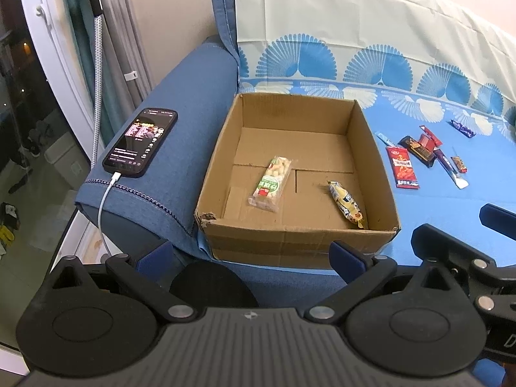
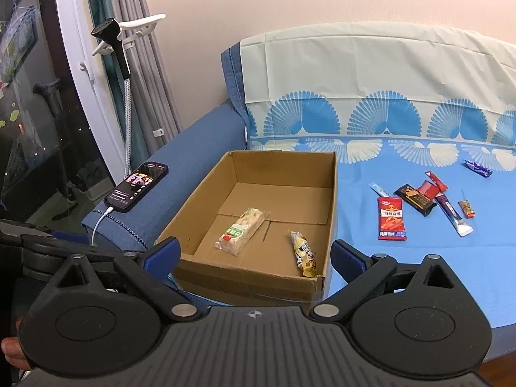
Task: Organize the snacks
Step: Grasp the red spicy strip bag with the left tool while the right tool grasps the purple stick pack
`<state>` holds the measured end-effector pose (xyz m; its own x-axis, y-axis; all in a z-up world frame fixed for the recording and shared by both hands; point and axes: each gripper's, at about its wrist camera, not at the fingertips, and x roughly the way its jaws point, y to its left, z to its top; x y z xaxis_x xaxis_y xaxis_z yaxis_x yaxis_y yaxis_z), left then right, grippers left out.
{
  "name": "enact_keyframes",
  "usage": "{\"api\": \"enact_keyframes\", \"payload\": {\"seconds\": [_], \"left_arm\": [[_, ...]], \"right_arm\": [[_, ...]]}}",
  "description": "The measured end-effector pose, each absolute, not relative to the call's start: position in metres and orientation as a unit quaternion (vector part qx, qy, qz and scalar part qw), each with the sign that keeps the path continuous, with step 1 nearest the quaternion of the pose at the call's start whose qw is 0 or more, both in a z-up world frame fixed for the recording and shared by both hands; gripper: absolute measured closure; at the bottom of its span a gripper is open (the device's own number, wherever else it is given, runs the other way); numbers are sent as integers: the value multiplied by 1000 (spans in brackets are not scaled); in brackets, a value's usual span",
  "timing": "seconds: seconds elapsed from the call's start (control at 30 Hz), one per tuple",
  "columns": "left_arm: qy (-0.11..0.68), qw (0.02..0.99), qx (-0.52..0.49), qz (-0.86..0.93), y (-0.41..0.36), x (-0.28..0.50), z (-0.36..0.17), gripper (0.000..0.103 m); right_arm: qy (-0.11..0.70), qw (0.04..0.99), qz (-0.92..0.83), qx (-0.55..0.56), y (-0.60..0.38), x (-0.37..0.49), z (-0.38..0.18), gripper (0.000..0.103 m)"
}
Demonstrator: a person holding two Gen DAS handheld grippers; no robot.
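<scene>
An open cardboard box (image 1: 290,245) (image 2: 245,285) sits on the blue sofa seat. Inside lie a clear-and-green snack pack (image 1: 270,184) (image 2: 241,231) and a yellow snack packet (image 1: 347,205) (image 2: 303,254). To the right, on the blue patterned cloth, several snacks lie loose: a red packet (image 1: 403,167) (image 2: 391,218), a dark bar (image 1: 416,150) (image 2: 416,200), a purple-white tube (image 1: 450,169) (image 2: 453,214) and a purple wrapper (image 1: 462,128) (image 2: 478,168). My left gripper (image 1: 251,258) hangs open before the box's near wall, empty. My right gripper (image 2: 254,254) is open and empty too, above the near edge.
A phone (image 1: 140,143) (image 2: 137,189) on a white charging cable rests on the sofa's left armrest. A garment steamer hose (image 2: 127,103) and curtains stand at the left by a glass door. The sofa back carries the fan-patterned cloth (image 2: 387,90).
</scene>
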<state>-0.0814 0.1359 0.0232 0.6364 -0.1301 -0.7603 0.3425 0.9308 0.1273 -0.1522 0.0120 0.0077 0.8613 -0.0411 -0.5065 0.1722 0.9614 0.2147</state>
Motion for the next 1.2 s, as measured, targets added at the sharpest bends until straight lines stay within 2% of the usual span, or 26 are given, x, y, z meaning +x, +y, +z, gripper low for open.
{"api": "enact_keyframes", "payload": {"seconds": [0.3, 0.5, 0.67, 0.93, 1.2], "left_arm": [[408, 889, 144, -152, 88, -63, 28, 0], [434, 865, 143, -207, 12, -43, 25, 0], [472, 833, 143, -249, -67, -16, 1, 0], [537, 791, 169, -239, -197, 52, -89, 0], [563, 773, 192, -220, -274, 124, -188, 0]], "right_arm": [[239, 957, -94, 136, -23, -153, 4, 4], [228, 946, -181, 143, -96, -164, -5, 3], [236, 931, -239, 144, -171, -162, -26, 3], [283, 901, -281, 171, -286, -117, -95, 3], [350, 870, -286, 195, -378, -42, -193, 3]]}}
